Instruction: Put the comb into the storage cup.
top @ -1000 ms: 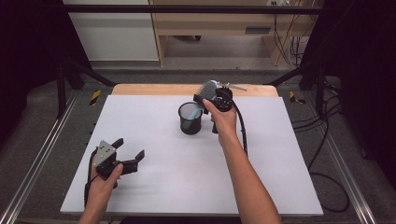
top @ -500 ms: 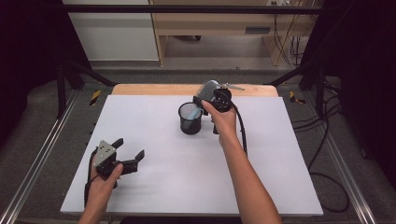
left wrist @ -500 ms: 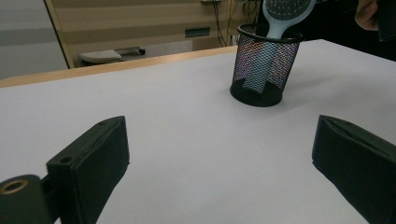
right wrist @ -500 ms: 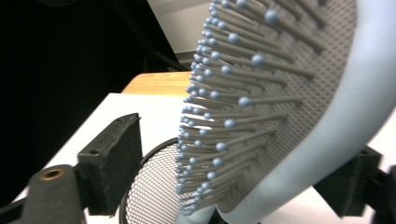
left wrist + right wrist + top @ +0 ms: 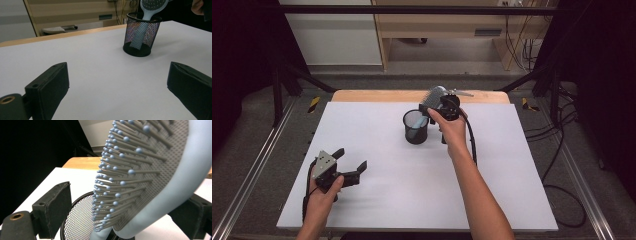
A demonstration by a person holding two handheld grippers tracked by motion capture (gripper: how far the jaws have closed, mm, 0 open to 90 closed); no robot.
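Note:
A pale blue hairbrush [image 5: 435,94] stands handle-down in a black mesh cup [image 5: 416,127] at the middle back of the table, its bristled head leaning out over the rim. My right gripper [image 5: 431,103] is at the head, and its jaws have just been opening. In the right gripper view the hairbrush [image 5: 150,170] is between the jaws of my right gripper [image 5: 125,220], with a gap between the left pad and the bristle tips, above the mesh cup [image 5: 80,217]. My left gripper [image 5: 351,158] rests open near the front left. Its own view faces the mesh cup [image 5: 138,35] and the hairbrush [image 5: 152,6].
A white sheet [image 5: 387,200] covers the table, with a wooden strip [image 5: 377,95] along the far edge. Black cables [image 5: 562,165] trail on the floor at the right, and metal rails [image 5: 252,175] run along the left.

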